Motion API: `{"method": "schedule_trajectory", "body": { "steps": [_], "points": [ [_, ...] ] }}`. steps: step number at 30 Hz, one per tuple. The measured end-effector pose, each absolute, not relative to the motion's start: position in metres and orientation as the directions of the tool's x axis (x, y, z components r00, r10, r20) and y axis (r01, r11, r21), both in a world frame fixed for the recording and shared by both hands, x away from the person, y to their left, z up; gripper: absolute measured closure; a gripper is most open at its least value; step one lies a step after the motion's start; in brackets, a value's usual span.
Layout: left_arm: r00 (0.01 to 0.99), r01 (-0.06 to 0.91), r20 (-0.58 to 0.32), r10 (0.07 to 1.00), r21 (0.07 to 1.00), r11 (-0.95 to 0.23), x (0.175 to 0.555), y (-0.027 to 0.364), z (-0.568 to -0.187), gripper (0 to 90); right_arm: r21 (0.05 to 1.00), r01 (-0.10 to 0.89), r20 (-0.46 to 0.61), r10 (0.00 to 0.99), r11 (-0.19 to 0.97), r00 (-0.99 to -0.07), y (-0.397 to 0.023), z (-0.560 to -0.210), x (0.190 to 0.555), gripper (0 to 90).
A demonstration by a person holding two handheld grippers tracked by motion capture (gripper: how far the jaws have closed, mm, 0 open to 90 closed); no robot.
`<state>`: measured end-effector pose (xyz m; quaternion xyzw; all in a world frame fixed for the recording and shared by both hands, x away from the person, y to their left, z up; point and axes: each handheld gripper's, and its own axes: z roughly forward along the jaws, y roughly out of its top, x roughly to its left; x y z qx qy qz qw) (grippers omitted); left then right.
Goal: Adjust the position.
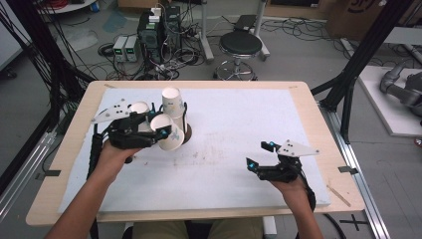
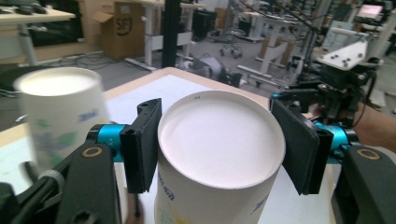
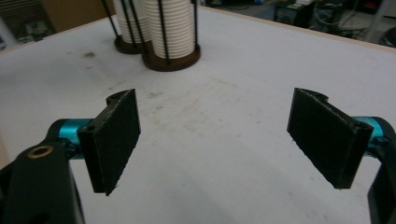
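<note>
The paper cup (image 2: pixel 219 154) is white with blue lettering and a touch of yellow. The left gripper (image 2: pixel 219 140) has black pads on turquoise mounts. The bench (image 1: pixel 69 149) is pale wood under a white sheet (image 1: pixel 239 149).

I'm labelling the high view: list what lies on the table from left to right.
left gripper shut on a paper cup → stack of cups in a rod holder → bare white mat → right gripper, jaws open with nothing between them.
</note>
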<state>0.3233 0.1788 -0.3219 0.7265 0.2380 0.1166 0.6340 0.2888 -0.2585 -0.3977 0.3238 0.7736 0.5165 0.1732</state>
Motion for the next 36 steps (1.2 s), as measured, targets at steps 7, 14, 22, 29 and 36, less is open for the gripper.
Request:
{"method": "schedule_trajectory", "body": {
  "steps": [7, 14, 22, 29, 36],
  "points": [
    [0.892, 0.205, -0.133, 0.433, 0.971, -0.123, 0.322, 0.154, -0.329, 36.5, 0.913, 0.288, 0.065, 0.593, 0.290, -0.803, -0.232, -0.392, 0.296, 17.7],
    [0.913, 0.209, -0.134, 0.385, 0.964, -0.161, 0.321, 0.136, -0.336, 36.5, 0.909, 0.265, 0.079, 0.491, 0.322, -0.867, -0.211, -0.391, 0.302, 17.7],
    [0.933, 0.212, -0.139, 0.333, 0.958, -0.194, 0.319, 0.119, -0.343, 36.5, 0.908, 0.222, 0.077, 0.380, 0.355, -0.922, -0.181, -0.390, 0.308, 17.7],
    [0.947, 0.200, -0.130, 0.293, 0.955, -0.221, 0.316, 0.108, -0.346, 36.6, 0.903, 0.211, 0.087, 0.323, 0.373, -0.942, -0.165, -0.393, 0.309, 17.7],
    [0.954, 0.195, -0.130, 0.269, 0.954, -0.229, 0.315, 0.098, -0.349, 36.7, 0.906, 0.202, 0.092, 0.294, 0.373, -0.952, -0.160, -0.395, 0.307, 17.7]
  ]
}}
